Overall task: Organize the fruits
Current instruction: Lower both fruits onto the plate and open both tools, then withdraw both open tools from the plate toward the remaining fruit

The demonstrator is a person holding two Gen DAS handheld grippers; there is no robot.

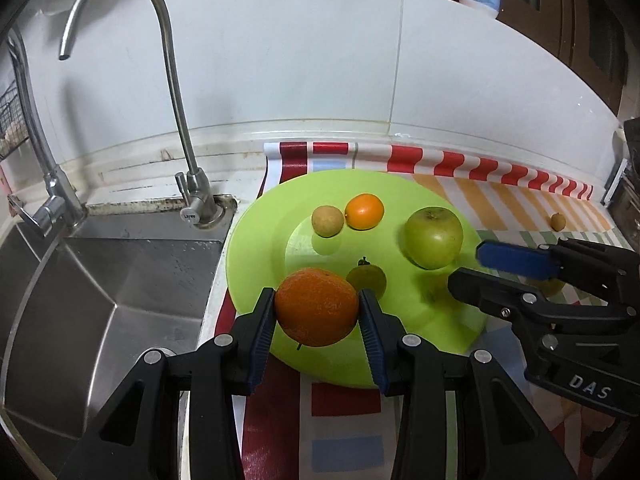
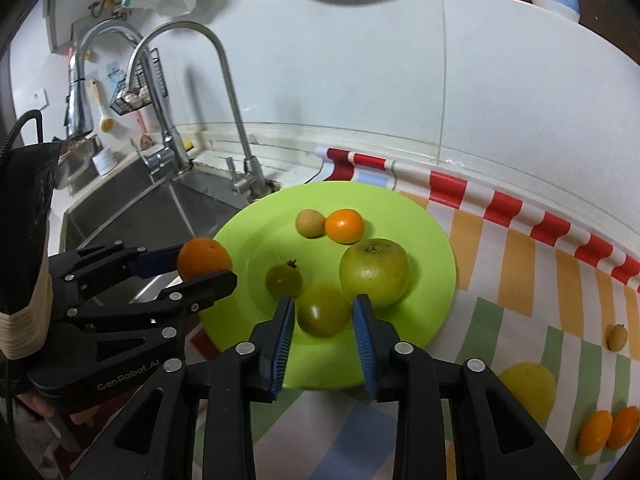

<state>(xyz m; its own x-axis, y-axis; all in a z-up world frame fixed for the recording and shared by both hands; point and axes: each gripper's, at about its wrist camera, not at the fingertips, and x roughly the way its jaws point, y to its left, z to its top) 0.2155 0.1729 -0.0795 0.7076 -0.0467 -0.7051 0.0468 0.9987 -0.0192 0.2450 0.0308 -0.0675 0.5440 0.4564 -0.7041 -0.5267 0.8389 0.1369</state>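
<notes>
A kitchen counter runs along a white tiled wall, with a steel sink (image 1: 120, 280) and a curved faucet (image 1: 176, 92) at its left end and a striped cloth (image 2: 520, 280) spread over the rest. A lime green plate (image 1: 256, 240) lies on the cloth, its left rim just beside the sink.

The left gripper (image 1: 318, 312) is closed on a large orange (image 1: 316, 306), both pads touching its sides, and holds it above the near left rim of the plate. The right gripper (image 2: 324, 314) has its fingers partly open around a green tomato (image 2: 324, 312) at the near edge of the plate; narrow gaps show on both sides, so the pads do not seem to press it.

On the plate, a green apple (image 2: 374, 272) sits toward the right rim, a smaller green tomato with a stem (image 2: 284, 280) lies near the middle, and a small tan fruit (image 2: 310, 223) touches a small orange fruit (image 2: 344, 226) toward the far rim.

Off the plate, on the cloth's right side, lie a yellow fruit (image 2: 528, 390), two small orange fruits (image 2: 608, 430) side by side, and another small tan fruit (image 2: 616, 337)
</notes>
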